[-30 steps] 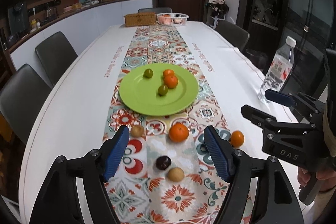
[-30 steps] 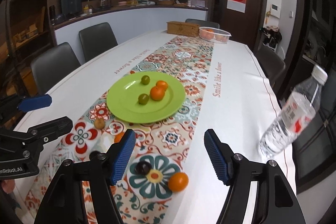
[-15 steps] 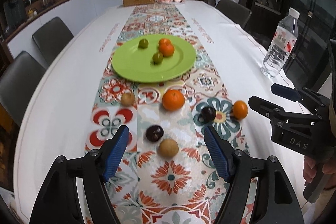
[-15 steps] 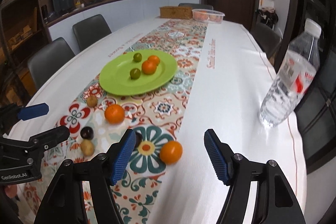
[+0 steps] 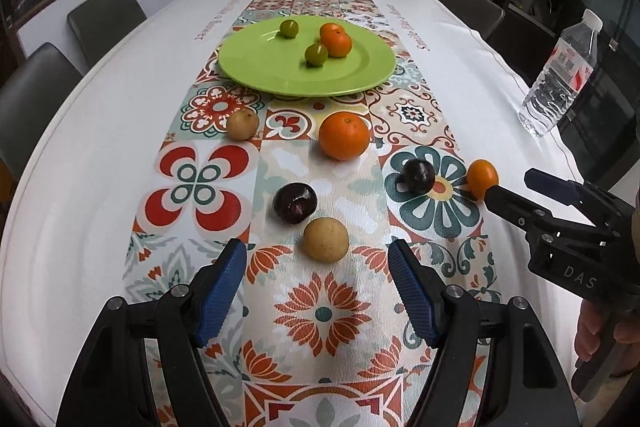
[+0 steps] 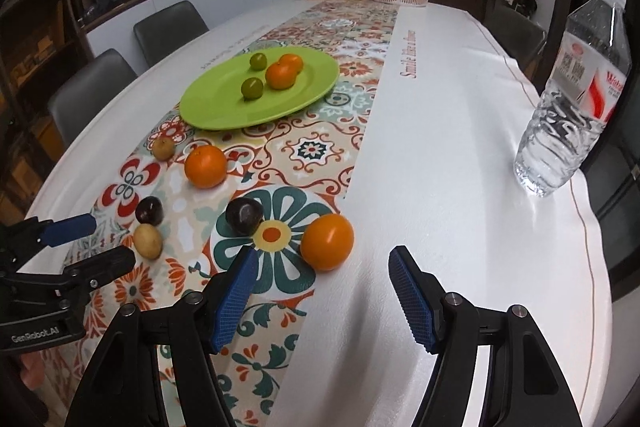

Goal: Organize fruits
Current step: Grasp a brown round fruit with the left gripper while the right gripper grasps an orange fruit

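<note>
Six fruits are lying loose on the surface (image 5: 100, 155) at the plate's (image 5: 256, 67) 6 o'clock side; four are already sitting on it. The tan fruit (image 5: 325, 240) is resting just ahead of the left tool (image 5: 316, 287), whose jaws are standing apart, gripping nothing. The small orange (image 6: 327, 241) is lying just ahead of the right tool (image 6: 320, 291), likewise released and empty. Round fruit could be rolling away if a pad is nudging it off-centre; the plum (image 5: 295, 203), just beside the tan fruit at its 11 o'clock, could get knocked too.
</note>
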A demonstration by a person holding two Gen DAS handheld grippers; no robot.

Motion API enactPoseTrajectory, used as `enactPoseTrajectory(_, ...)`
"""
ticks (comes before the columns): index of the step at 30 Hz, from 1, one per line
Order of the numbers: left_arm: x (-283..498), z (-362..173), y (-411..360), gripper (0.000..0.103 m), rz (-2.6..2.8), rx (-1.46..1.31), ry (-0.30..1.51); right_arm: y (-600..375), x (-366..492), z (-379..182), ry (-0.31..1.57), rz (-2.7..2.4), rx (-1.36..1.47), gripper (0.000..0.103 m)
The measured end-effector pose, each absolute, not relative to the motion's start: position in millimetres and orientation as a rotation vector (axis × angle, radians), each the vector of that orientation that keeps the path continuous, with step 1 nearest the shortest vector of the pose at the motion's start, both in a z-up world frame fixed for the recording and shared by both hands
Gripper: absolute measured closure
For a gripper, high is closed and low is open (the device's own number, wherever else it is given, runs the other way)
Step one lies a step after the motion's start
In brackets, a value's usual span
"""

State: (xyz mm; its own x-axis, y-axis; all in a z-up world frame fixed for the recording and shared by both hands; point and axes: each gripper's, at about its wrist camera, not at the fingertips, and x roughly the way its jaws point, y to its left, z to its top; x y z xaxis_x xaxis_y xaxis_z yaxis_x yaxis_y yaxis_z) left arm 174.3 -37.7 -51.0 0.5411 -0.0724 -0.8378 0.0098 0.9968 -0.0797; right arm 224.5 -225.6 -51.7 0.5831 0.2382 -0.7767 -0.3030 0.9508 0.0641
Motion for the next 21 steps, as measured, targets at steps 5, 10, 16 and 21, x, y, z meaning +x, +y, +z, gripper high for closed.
enactPoseTrajectory(5, 178.6, -59.4, -38.3, 0.044, -0.053, -0.083, 1.01, -225.4, 232.1, -58.3, 0.909, 0.315, -0.084, 0.035)
enactPoseTrajectory(10, 184.9, -65.2, -39.5, 0.053, -0.064, -0.103, 1.03, -226.3, 238.7, -64.7, 0.92, 0.314, -0.082, 0.036)
enactPoseTrajectory(16, 190.1, -70.2, -41.8, 0.064, -0.079, -0.111, 1.048, -227.6, 246.2, -70.7, 0.94, 0.322, -0.068, 0.044)
enactPoseTrajectory(21, 193.4, -72.5, -41.4, 0.069, -0.082, -0.127, 1.058, -225.7, 250.4, -74.3, 0.95, 0.329, -0.073, 0.048)
